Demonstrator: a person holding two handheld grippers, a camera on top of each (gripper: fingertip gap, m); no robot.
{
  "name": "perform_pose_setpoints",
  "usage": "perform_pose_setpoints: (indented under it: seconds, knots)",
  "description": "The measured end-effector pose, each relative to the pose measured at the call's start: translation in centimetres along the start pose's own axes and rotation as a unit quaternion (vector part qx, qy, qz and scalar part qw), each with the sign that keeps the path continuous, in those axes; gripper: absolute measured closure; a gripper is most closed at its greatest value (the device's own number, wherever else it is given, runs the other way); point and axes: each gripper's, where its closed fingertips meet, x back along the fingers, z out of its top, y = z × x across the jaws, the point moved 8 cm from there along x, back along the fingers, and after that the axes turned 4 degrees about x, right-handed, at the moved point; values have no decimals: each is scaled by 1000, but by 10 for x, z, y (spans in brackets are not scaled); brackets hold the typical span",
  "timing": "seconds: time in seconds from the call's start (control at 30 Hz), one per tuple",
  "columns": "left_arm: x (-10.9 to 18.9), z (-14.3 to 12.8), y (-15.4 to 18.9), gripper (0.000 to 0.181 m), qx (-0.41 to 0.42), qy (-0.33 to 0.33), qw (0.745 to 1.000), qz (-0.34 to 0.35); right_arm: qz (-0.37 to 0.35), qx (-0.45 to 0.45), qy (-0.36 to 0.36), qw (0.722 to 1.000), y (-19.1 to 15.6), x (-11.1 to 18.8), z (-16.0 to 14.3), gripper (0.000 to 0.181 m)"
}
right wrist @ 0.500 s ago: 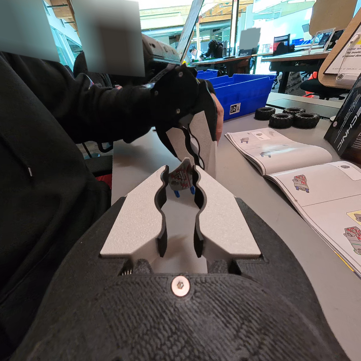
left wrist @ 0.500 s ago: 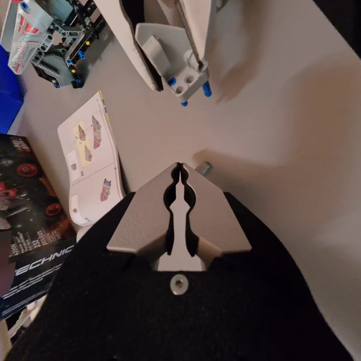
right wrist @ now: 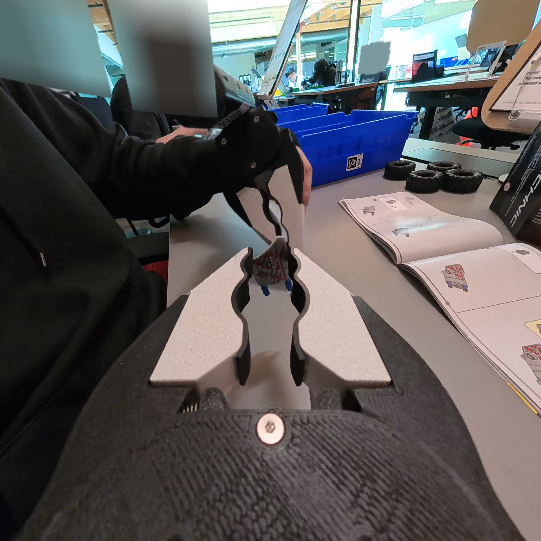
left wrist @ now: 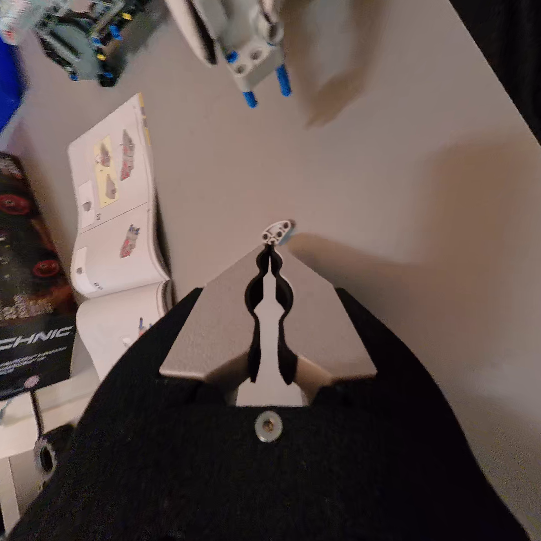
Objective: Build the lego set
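Left tongs (left wrist: 270,247) have lifted a small white piece (left wrist: 276,232), part-hidden.

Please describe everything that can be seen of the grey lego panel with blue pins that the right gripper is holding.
The grey lego panel is a plastic shell piece, clamped between the fingertips of the right gripper and held above the grey table. One face carries a red, white and grey sticker. The left wrist view shows its plain grey underside, with round pin holes. Blue pins stick out from its lower end, pointing toward the table. Only the gripper touches it.
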Motion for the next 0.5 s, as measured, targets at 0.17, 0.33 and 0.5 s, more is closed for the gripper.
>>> perform_pose_setpoints:
  seconds: [0.17, 0.33, 0.5]
  knots:
    - [14, 3, -14, 181, 75, 42, 994, 65, 12, 5, 26, 1000, -2, -3, 4, 159]
    - [29, 14, -16, 175, 172, 144, 973, 54, 33, -3, 42, 999, 4, -11, 5, 159]
    - [42, 26, -10, 167, 211, 214, 954, 15, 94, -2, 45, 995, 15, -26, 10, 159]
